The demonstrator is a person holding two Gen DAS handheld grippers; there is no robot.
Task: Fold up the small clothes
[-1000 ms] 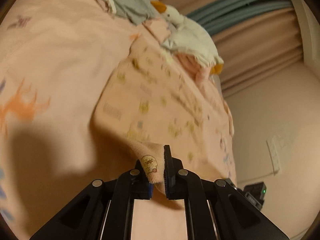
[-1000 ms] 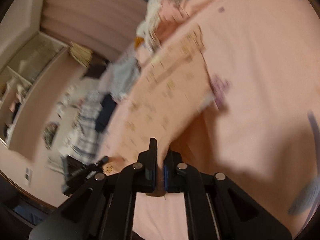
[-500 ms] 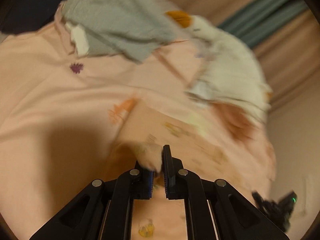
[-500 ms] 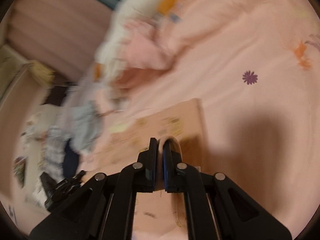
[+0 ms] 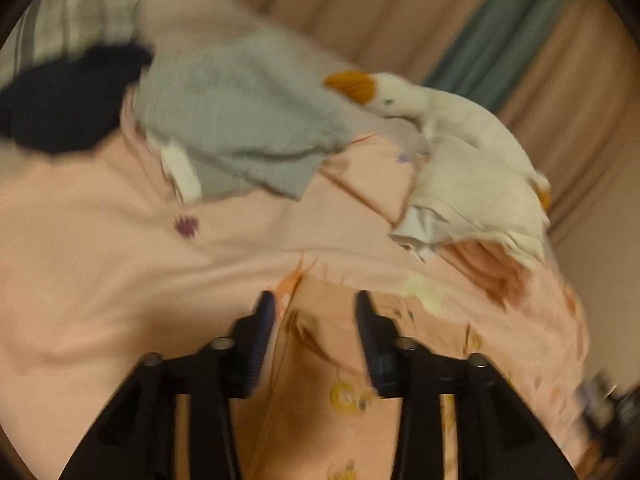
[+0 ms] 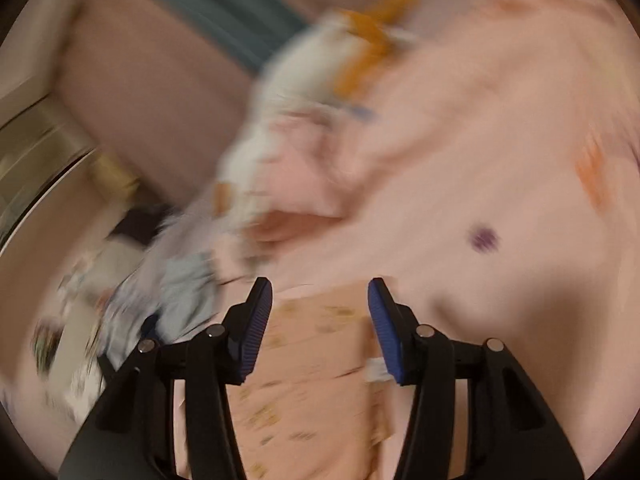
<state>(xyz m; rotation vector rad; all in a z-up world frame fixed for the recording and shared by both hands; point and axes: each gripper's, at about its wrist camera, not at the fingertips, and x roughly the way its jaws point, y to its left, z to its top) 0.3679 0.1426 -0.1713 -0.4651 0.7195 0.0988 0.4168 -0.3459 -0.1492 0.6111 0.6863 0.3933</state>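
Note:
A small peach garment with yellow prints (image 5: 340,392) lies folded over on the pink bedsheet (image 5: 100,280). My left gripper (image 5: 314,312) hovers just above its folded edge, its jaws opening, and the cloth lies below them untouched by the pads. The same garment (image 6: 312,360) shows in the blurred right wrist view. My right gripper (image 6: 320,296) stands over its far edge with jaws opening. Nothing is pinched between its blue pads (image 6: 386,332).
A grey-blue garment (image 5: 240,128) and a dark navy one (image 5: 68,104) lie at the back of the bed. A white plush goose (image 5: 452,120) rests on folded white and pink clothes (image 5: 472,208) at right. Curtains (image 5: 420,20) hang behind. Clothes (image 6: 132,300) lie off the bed's left edge.
Both grippers were shut on the peach garment's corners and carried them forward over the garment. Now both stand open and the corners lie on the cloth.

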